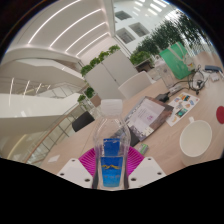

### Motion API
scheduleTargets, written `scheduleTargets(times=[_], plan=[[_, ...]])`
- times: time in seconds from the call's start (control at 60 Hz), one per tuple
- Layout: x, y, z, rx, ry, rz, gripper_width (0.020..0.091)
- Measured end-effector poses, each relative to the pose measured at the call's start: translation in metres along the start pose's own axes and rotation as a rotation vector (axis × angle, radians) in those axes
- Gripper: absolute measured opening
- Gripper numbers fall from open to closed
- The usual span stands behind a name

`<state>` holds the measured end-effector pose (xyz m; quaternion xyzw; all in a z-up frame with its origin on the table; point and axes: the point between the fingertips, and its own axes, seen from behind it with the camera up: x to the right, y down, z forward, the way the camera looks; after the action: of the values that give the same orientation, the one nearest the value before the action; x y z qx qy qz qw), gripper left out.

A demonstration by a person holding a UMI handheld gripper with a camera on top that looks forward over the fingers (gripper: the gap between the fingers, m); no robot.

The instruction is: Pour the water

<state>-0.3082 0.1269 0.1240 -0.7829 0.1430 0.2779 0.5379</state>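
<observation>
A clear plastic water bottle [112,150] with a blue label stood between the gripper [112,166] fingers, whose pink pads [90,159] pressed its sides in a narrow, closed grip. It was lifted above a table [150,125] holding a white bowl [196,139] and some papers. To pour well, tipping should probably be slow and aimed over a vessel. The bottle's cap and water level were hard to make out, and its base was hidden.

Tool [111,163] clamped on clear water bottle [111,152], blue label; table [150,115] beyond.
</observation>
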Motion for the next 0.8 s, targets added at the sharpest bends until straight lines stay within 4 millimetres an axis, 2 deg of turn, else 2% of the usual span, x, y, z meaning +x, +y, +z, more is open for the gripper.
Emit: scheduleTargets(times=[0.117,0.133,0.167,0.183,0.267,0.283,0.3,0.367,0.383,0.4,0.467,0.55,0.583,0.6,0.65,0.667,0.683,0.767,0.783,0.8], plan=[[-0.02,-0.036,-0.02,-0.027,-0.187,0.54,0.0344],[-0.037,-0.044,-0.029,-0.032,-0.193,0.63,0.0344],[-0.035,-0.043,-0.029,-0.043,-0.266,0.756,0.0343],[-0.033,-0.051,-0.038,-0.059,-0.301,0.838,0.0346],[-0.031,-0.066,-0.049,-0.04,-0.407,1.113,0.0344],[-0.032,-0.077,-0.06,-0.057,-0.42,1.193,0.0344],[-0.03,-0.071,-0.052,-0.045,-0.431,1.22,0.0343],[-0.018,-0.076,-0.058,-0.032,-0.484,1.379,0.0344],[-0.016,-0.087,-0.075,-0.046,-0.501,1.437,0.0344],[-0.017,-0.081,-0.063,-0.03,-0.502,1.452,0.0343],[-0.007,-0.084,-0.075,-0.012,-0.53,1.582,0.0343],[0.005,-0.082,-0.077,0.017,-0.544,1.685,0.0344],[0.015,-0.084,-0.095,0.022,-0.557,1.718,0.0344],[0.013,-0.087,-0.08,0.029,-0.547,1.72,0.0343],[0.016,-0.086,-0.085,0.037,-0.551,1.736,0.0343],[0.015,-0.085,-0.094,0.039,-0.554,1.738,0.0343],[0.016,-0.088,-0.086,0.035,-0.553,1.735,0.0343],[0.017,-0.074,-0.098,0.015,-0.503,1.688,0.0344],[0.017,-0.078,-0.085,0.01,-0.497,1.674,0.0343],[0.015,-0.075,-0.088,0.0,-0.493,1.657,0.0344]])
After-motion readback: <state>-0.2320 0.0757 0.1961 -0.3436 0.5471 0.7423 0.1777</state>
